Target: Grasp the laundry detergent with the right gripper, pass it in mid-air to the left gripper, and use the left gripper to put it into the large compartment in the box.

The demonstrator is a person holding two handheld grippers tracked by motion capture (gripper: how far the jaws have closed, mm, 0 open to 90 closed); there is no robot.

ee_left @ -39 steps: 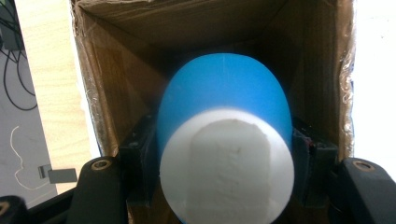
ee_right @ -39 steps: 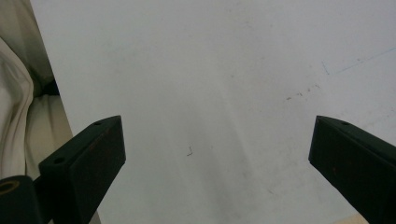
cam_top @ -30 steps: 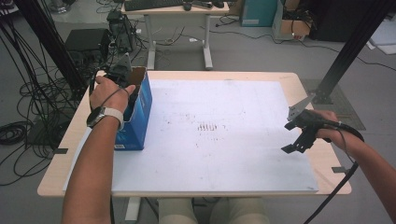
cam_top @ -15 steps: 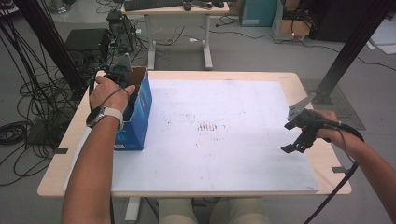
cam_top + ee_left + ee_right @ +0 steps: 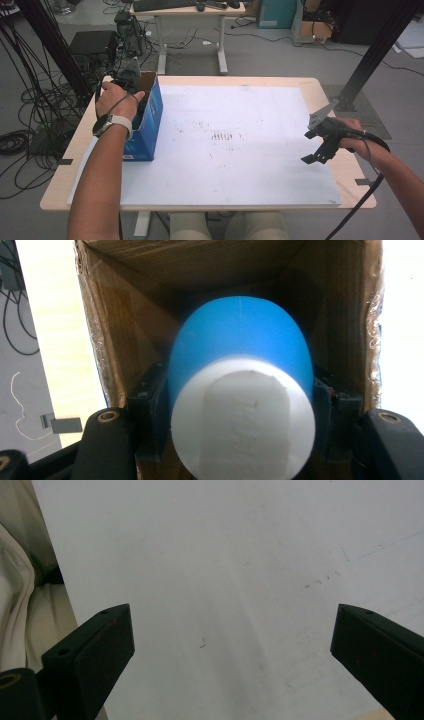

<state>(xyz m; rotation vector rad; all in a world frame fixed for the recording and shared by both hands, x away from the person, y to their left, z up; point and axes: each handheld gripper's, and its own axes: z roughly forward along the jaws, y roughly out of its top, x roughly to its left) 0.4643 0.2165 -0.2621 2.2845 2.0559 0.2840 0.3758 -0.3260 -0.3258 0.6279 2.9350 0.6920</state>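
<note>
Lab room with cables on the floor, white-topped table [image 5: 240,150]. Left gripper [image 5: 240,405] reaches down into the open cardboard box [image 5: 147,117] at the far-left edge – pinching a blue bottle [image 5: 240,355] inside. Right gripper [image 5: 320,145] hovers near-right, jaws spread wide – empty.

We see open box [image 5: 125,335], brown corrugated cardboard inside, rough and matt, edges bound in glossy clear tape; outside of it printed blue, slight sheen. Blue smooth plastic bottle [image 5: 240,350] with white matt plastic cap [image 5: 243,417], cap top faintly embossed. Left gripper [image 5: 240,440] in black matt plastic, brass-looking screw heads. Right gripper [image 5: 232,645] the same black matt plastic. We note white matt board [image 5: 240,145], scuffed with dark marks, on pale smooth wooden table [image 5: 345,175].
</note>
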